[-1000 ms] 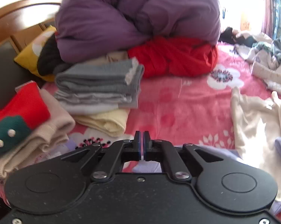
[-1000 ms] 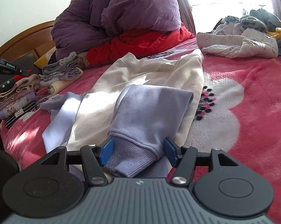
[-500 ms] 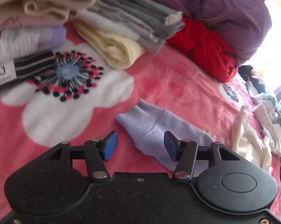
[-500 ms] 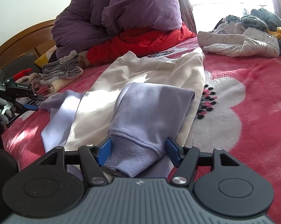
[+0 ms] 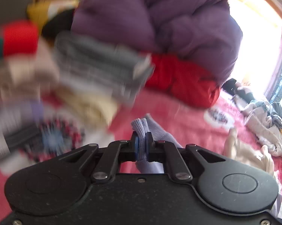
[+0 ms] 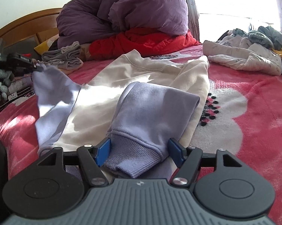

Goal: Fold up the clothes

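Pinching lilac cuff [image 5: 141, 129], left gripper [image 5: 141, 146] (stacks blurred), right gripper [image 6: 139, 152] opening around other cuff [image 6: 133, 159].

A pink flowered bed [image 6: 253, 97] carries a cream-and-lilac sweatshirt [image 6: 141, 78], folded stacks [image 6: 66, 60] and a purple duvet [image 6: 131, 13].

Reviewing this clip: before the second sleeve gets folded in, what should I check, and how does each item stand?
1. left gripper clamped on the left sleeve cuff: ok.
2. right gripper clear of the folded sleeve: cannot tell; jaws opening, cuff between them.
3. Folded sleeve lying on the cream sweatshirt: ok.
4. Sweatshirt body flat: ok.
5. Folded stack apart from the sweatshirt: ok.
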`<state>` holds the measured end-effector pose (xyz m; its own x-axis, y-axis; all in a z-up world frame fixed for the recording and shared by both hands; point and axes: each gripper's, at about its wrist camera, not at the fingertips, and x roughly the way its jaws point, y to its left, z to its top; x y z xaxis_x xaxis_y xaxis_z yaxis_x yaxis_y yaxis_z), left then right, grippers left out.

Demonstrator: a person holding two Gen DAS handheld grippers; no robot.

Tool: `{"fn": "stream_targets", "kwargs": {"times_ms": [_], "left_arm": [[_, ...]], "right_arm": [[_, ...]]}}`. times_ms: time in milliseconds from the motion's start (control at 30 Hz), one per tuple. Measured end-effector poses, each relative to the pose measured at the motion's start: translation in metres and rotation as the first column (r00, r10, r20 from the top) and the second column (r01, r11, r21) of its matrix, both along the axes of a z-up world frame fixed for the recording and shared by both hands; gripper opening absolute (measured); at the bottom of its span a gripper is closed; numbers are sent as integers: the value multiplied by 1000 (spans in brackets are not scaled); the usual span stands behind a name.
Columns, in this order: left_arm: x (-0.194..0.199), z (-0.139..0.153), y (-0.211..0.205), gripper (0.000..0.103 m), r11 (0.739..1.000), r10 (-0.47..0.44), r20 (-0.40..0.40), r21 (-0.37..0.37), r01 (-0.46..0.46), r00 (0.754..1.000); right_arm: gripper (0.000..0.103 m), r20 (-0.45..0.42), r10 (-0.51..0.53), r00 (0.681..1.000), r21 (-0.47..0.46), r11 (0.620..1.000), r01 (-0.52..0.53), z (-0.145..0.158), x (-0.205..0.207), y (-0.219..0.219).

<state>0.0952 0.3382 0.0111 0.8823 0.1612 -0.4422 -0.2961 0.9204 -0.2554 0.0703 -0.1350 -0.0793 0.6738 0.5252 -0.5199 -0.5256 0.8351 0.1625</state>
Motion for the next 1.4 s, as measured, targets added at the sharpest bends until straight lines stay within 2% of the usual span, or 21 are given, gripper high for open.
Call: {"fn": "stream_targets", "kwargs": {"times_ms": [67, 167, 400, 433, 467, 533, 567, 633, 700, 800, 867, 900, 933, 967, 1000, 1033, 1100, 1200, 1233, 1300, 1400], "left_arm": [[6, 7, -2, 5, 998, -15, -8, 62, 15, 1000], [20, -6, 1, 5, 994, -4, -84, 106, 13, 996], [36, -59, 11, 7, 995, 51, -248, 97, -28, 967], [35, -63, 11, 15, 991, 76, -253, 125, -45, 964], [33, -65, 10, 28, 986, 103, -256, 156, -64, 961], [18, -57, 9, 28, 967, 178, -190, 214, -136, 966], [10, -51, 8, 28, 969, 173, -161, 202, -139, 972], [0, -40, -1, 28, 984, 97, -136, 161, -74, 986], [-1, -36, -24, 28, 984, -28, -146, 168, 52, 989], [11, -45, -67, 28, 954, -197, -196, 189, 234, 961], [24, -56, -93, 28, 923, -258, -231, 228, 310, 938], [31, -62, -100, 28, 916, -264, -252, 238, 324, 931], [41, -70, -102, 28, 919, -243, -298, 233, 317, 923], [52, -76, -100, 28, 941, -163, -361, 222, 254, 918], [55, -75, -94, 28, 964, -92, -361, 201, 174, 928], [53, -67, -91, 27, 978, -73, -339, 161, 135, 938], [39, -47, -103, 27, 978, -121, -260, 134, 160, 958], [23, -31, -144, 29, 967, -186, -198, 139, 215, 962], [19, -29, -157, 29, 965, -201, -181, 130, 226, 963], [15, -31, -173, 29, 970, -221, -158, 67, 234, 962], [10, -42, -193, 29, 968, -247, -164, 3, 251, 955]], "right_arm": [[70, 0, 4, 1000, -5, 1000, -4, -1, 0, 0], [70, -1, 8, 1000, -7, 1000, -8, -1, 0, 1], [70, -4, 11, 1000, -5, 1000, -11, -3, 1, 0], [70, -4, 11, 1000, -5, 1000, -11, -3, 1, 0], [70, -4, 11, 1000, -5, 1000, -11, -3, 1, 0], [70, -5, 11, 1000, -5, 1000, -11, -3, 1, 0], [70, -6, 11, 1000, -5, 1000, -11, -3, 1, 0], [70, -5, 11, 1000, -5, 1000, -11, -3, 1, 0], [71, -5, 12, 1000, -5, 1000, -12, -3, 1, 0], [71, -4, 12, 1000, -5, 1000, -12, -3, 1, 0], [71, -4, 12, 1000, -6, 1000, -12, -3, 1, 0], [71, -4, 12, 1000, -6, 1000, -12, -3, 0, 0], [71, -4, 12, 1000, -6, 1000, -12, -2, 1, 0], [71, -4, 12, 1000, -6, 1000, -12, -2, 1, 0], [70, -5, 12, 1000, -6, 1000, -12, -2, 1, 0], [70, -4, 11, 1000, -7, 1000, -11, -2, 0, 0], [70, 5, 12, 1000, -9, 1000, -12, 1, -2, 0], [70, 66, 35, 997, -69, 997, -30, 9, -12, 5], [70, 101, 54, 993, -107, 993, -43, 12, -18, 8], [69, 171, 107, 979, -208, 976, -70, 18, -31, 15], [64, 208, 188, 960, -318, 941, -115, 23, -49, 20]]}}
